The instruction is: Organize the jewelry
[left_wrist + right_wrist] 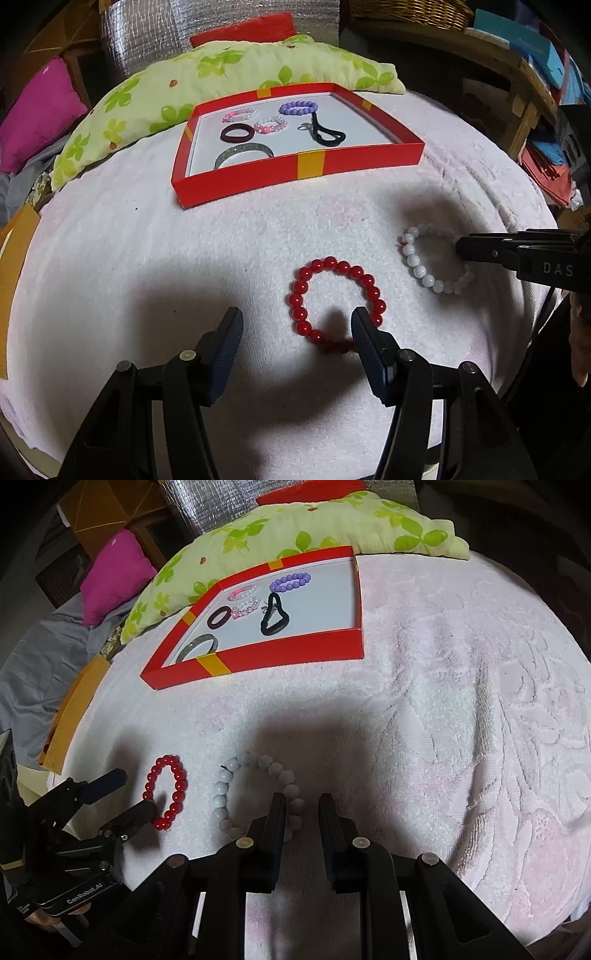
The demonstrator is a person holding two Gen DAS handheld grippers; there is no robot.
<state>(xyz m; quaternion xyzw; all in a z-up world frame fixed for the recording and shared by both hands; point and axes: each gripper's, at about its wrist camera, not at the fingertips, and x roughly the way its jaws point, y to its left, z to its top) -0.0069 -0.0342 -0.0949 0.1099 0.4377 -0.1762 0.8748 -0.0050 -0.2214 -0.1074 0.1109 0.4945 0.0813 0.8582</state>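
A red bead bracelet (337, 304) lies on the pale pink towel; it also shows in the right wrist view (167, 792). My left gripper (297, 323) is open low over the towel, its right finger resting over the bracelet's near right side. A white bead bracelet (255, 797) lies to the right of it, also in the left wrist view (432, 258). My right gripper (303, 805) is partly open, with the bracelet's near right beads between its fingers. A red box lid (303, 170) farther back holds several bracelets and hair ties.
A green flowered pillow (221, 74) lies behind the box, with a magenta cushion (40, 107) at the far left. A yellow cardboard piece (74, 716) sits at the towel's left edge. Shelves with blue boxes (535, 55) stand at the right.
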